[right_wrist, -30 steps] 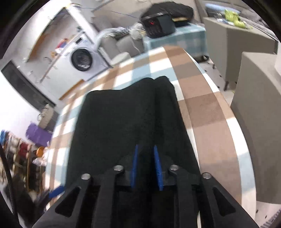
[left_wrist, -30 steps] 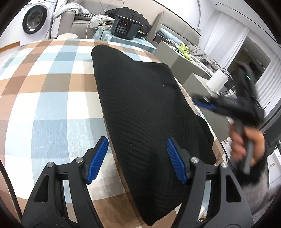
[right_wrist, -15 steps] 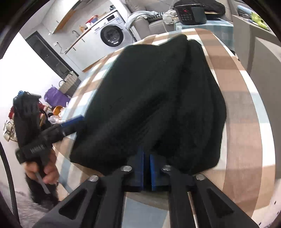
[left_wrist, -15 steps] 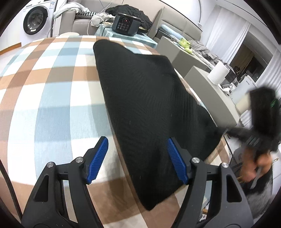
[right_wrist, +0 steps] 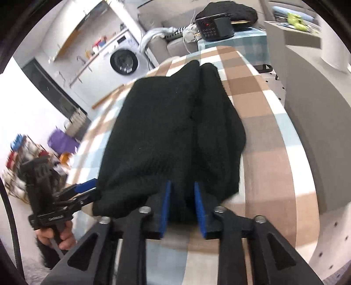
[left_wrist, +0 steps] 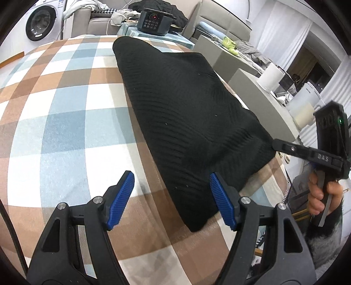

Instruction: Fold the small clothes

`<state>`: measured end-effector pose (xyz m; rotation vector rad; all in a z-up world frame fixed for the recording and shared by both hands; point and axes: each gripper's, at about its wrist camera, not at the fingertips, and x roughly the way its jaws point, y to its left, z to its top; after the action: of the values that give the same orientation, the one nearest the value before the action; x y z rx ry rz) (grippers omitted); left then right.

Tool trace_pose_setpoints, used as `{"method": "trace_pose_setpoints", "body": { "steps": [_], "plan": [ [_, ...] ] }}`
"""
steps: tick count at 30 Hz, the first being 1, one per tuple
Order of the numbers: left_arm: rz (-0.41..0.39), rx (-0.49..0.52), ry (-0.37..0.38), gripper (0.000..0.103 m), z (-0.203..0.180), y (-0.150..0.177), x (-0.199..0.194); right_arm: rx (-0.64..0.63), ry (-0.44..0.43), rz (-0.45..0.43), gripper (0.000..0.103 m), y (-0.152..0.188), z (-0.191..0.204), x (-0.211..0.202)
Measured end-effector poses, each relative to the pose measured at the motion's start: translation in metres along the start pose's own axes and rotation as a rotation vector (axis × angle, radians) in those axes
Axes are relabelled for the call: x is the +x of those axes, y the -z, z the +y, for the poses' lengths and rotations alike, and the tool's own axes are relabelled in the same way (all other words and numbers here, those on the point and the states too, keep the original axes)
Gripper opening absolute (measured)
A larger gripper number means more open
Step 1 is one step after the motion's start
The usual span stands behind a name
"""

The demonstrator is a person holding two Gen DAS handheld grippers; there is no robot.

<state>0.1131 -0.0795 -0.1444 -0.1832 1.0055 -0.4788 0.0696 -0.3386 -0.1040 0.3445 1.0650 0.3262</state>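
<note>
A black knitted garment (left_wrist: pixel 186 114) lies folded lengthwise on the checked tablecloth (left_wrist: pixel 65 122), its near end at the table's front edge. My left gripper (left_wrist: pixel 171 197) is open and hovers over the garment's near left corner, which lies between the blue pads (left_wrist: pixel 121 195) without touching them. My right gripper (right_wrist: pixel 182 197) straddles the near hem of the garment (right_wrist: pixel 166 131); its jaws are opening, and the cloth sits between the pads with no pinch showing. In the left wrist view a hand (left_wrist: pixel 320 195) holds that gripper at the garment's right corner.
A black cooker (left_wrist: pixel 154 18) stands on a small table beyond the far end. Grey box-like furniture (left_wrist: pixel 258 96) and a paper roll (left_wrist: pixel 271 76) flank the right side. A washing machine (right_wrist: pixel 124 61) is at the back left. The table's edge runs close under both grippers.
The right gripper closed on the near hem, drew back toward the table's front edge, and now has its pads apart again. The left gripper slid a little along the near corner, still open.
</note>
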Motion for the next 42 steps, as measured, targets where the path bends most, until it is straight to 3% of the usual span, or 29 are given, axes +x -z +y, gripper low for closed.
{"method": "trace_pose_setpoints", "body": {
  "steps": [7,12,16,21,26,32,35,42],
  "plan": [
    [0.031,0.062,0.047,0.069,-0.015,0.013,-0.005,0.134,-0.146,0.013,0.044,0.030,-0.016,-0.008],
    [0.070,0.102,0.025,0.069,-0.026,0.020,0.005,0.245,-0.218,0.039,0.044,0.025,-0.024,0.020],
    [0.087,0.142,0.016,0.069,-0.036,0.026,0.009,0.317,-0.251,0.005,0.044,0.019,-0.028,0.020],
    [0.071,0.139,-0.028,0.067,-0.033,0.024,0.010,0.338,-0.219,0.025,0.044,0.028,-0.026,0.018],
    [0.015,0.081,-0.011,0.037,-0.016,0.017,0.000,0.374,-0.222,0.041,0.048,0.030,-0.031,0.024],
    [0.013,0.043,-0.015,0.037,-0.001,0.016,-0.004,0.328,-0.268,-0.031,0.049,0.023,-0.017,0.012],
    [0.029,0.073,-0.028,0.037,-0.009,0.018,0.000,0.298,-0.205,0.012,0.049,0.025,-0.012,0.022],
    [0.059,0.125,-0.031,0.041,-0.023,0.024,0.006,0.392,-0.242,0.013,0.049,0.029,-0.029,0.029]
  ]
}}
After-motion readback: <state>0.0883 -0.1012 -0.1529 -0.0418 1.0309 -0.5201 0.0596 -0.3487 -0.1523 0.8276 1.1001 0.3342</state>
